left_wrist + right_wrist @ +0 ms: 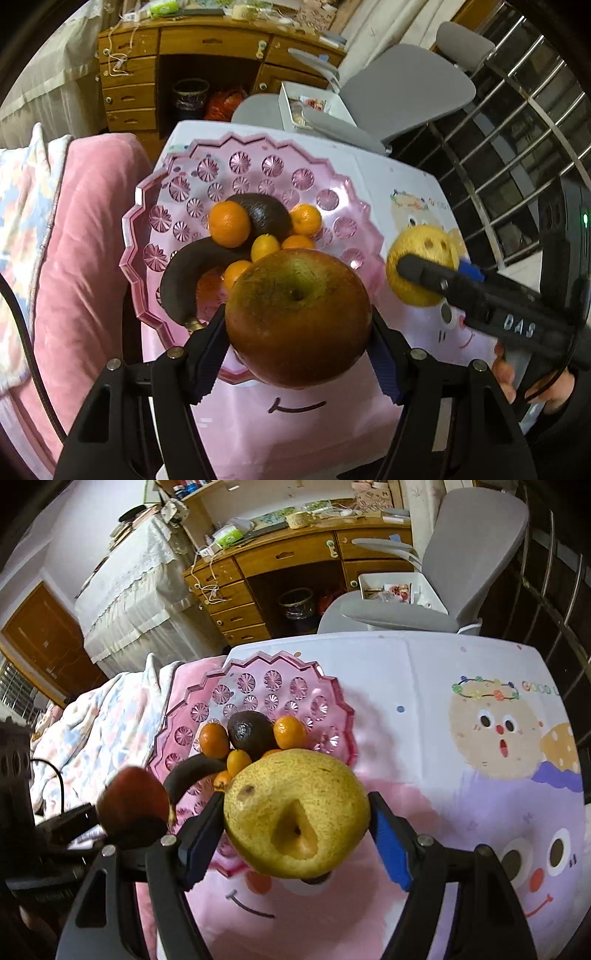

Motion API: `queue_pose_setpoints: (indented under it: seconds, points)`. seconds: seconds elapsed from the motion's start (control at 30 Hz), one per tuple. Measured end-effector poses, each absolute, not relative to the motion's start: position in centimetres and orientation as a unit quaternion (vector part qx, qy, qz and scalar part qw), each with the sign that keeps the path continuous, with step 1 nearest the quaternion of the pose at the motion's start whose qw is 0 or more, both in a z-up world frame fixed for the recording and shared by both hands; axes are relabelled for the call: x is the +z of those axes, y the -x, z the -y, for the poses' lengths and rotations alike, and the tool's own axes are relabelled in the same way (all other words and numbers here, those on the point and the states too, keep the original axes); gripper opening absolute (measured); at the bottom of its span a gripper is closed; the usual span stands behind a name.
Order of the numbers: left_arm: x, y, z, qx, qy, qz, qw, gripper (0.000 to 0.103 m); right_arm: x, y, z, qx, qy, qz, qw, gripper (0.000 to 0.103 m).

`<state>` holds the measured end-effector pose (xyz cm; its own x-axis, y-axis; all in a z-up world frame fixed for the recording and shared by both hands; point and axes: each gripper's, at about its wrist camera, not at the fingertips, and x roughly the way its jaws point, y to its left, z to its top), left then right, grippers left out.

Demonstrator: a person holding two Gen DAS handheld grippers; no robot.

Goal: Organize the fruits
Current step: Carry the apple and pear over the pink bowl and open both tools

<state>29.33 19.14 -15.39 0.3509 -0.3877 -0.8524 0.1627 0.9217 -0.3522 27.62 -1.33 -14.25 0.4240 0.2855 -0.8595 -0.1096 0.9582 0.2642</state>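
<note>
A surface (424, 672) covered in a pastel cloth printed with cartoon faces carries a pink scalloped plate (325, 686) near its left edge. On the plate lie several small oranges (229, 229), a dark avocado (267, 214) and a blackened banana (184, 280), clustered toward the near side.

Apple (297, 317): red-brown with a green patch. Pear (295, 812): yellow, finely speckled. Bowl (258, 173): translucent pink, starburst pattern. Tangerines (229, 223): orange. Avocado (266, 216): dark brown. Desk (424, 672) cover: white, cartoon faces in pastel colours.
</note>
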Motion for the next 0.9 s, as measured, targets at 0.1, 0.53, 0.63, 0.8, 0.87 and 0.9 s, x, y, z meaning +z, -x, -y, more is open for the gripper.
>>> queue_pose_setpoints:
  seconds: [0.1,0.53,0.63,0.8,0.87,0.9]
  points:
    - [-16.1,-29.8,-19.5,-0.179,0.092,-0.550,0.810,0.068,-15.0,-28.3,0.2,0.104,-0.088,-0.531,0.836,0.076]
    - [-19.0,-31.3,-20.1,-0.207,0.084,-0.580,0.783,0.068,-18.1,-30.1,-2.1,0.058,-0.108,-0.576,0.809,0.076]
    - [-19.5,-31.6,-20.2,-0.205,0.077,-0.588,0.779,0.068,-18.5,-30.3,-2.4,0.049,-0.103,-0.584,0.804,0.076]
    - [-19.6,-31.8,-21.0,-0.210,0.103,-0.589,0.774,0.087,-18.5,-30.3,-3.0,0.041,-0.076,-0.584,0.807,0.076]
    - [-18.8,-31.8,-21.1,-0.216,0.105,-0.573,0.784,0.087,-18.5,-30.1,-3.1,0.037,-0.078,-0.583,0.808,0.076]
    - [-18.4,-31.9,-21.1,-0.216,0.104,-0.569,0.787,0.089,-18.6,-30.0,-3.1,0.037,-0.082,-0.582,0.808,0.076]
